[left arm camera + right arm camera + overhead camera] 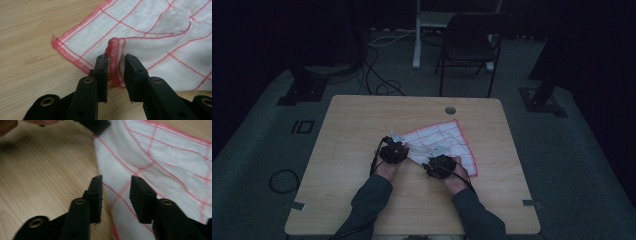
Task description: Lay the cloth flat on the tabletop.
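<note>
Dim room, dark walls, grey carpet. Light wood-grain tabletop (362, 125) with rounded corners and a round grommet (450, 110) near its far edge. Beyond it a black folding chair (469, 45) and a white desk leg (416, 35); cables (377, 80) trail over the floor, and a coiled one (283, 181) lies left of the table. Dark stand bases (304, 87) sit at either side.

White cloth (447, 142) with red grid lines and red stitched hem lies right of centre on the tabletop, one part folded over itself.

Left gripper (116, 67): jaws parted, a raised fold of the red hem standing between them, touching the left jaw's inner face; gap remains on the other side. The high view places it at the cloth's near-left corner.

Right gripper (116, 186): jaws open, poised over the cloth's edge, nothing clamped. The left gripper's tip shows at the top of the right gripper view, on the cloth's corner.

Both forearms, in dark sleeves (372, 200), enter from the near edge.
</note>
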A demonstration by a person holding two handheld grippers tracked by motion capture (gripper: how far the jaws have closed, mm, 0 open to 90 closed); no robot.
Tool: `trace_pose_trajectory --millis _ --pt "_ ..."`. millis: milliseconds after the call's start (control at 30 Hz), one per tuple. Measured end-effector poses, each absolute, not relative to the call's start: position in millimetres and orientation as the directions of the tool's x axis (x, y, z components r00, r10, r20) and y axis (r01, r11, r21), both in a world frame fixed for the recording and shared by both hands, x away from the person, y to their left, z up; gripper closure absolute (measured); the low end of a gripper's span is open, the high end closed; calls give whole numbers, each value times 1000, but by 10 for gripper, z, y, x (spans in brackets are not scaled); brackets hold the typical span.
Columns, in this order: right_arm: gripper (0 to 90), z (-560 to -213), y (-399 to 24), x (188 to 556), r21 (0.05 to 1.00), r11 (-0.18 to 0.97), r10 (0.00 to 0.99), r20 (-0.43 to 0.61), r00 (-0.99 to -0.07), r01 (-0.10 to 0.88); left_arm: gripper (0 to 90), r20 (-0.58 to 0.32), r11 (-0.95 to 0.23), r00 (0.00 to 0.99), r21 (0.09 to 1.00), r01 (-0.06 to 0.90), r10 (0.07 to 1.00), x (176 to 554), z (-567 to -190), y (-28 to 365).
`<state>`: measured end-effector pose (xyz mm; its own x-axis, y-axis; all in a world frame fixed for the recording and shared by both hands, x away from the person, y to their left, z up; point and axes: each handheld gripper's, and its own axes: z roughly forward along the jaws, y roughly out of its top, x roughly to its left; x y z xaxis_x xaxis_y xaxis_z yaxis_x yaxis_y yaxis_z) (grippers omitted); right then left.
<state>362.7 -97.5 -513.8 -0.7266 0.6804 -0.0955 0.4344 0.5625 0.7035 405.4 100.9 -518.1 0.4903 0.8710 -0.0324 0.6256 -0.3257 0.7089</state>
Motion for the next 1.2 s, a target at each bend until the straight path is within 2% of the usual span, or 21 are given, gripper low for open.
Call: trace_pose_trajectory --millis 167,267,333,433,633,767,967,1200 --pt "633 -5241 -834 3707 657 612 665 -126 -736 440 735 -28 -327 489 711 623 872 4048 -5171 1032" --pt "837 -5272 -798 3753 636 642 645 -149 -749 427 734 -22 -332 493 713 618 870 4050 -5155 1039" --pt "877 -5229 -815 3766 644 628 654 -134 -744 437 733 -25 -321 487 723 612 873 4044 -5128 1049" --pt "884 -5142 -865 3763 669 601 655 -99 -749 438 734 -17 -308 479 746 591 877 4024 -5050 1074" --pt "885 -4955 -988 3751 730 479 654 74 -753 488 734 -15 -280 470 786 552 883 4007 -4894 1110" --pt "885 -4891 -1056 3826 749 425 672 116 -731 509 734 -9 -274 465 797 538 885 3984 -4843 1130" --pt "884 -4956 -1152 4003 723 408 748 85 -658 557 733 18 -302 481 799 520 876 3899 -4844 1108" --pt "883 -5014 -1140 4114 709 413 779 49 -625 571 736 32 -343 525 791 507 851 3727 -4932 1050"
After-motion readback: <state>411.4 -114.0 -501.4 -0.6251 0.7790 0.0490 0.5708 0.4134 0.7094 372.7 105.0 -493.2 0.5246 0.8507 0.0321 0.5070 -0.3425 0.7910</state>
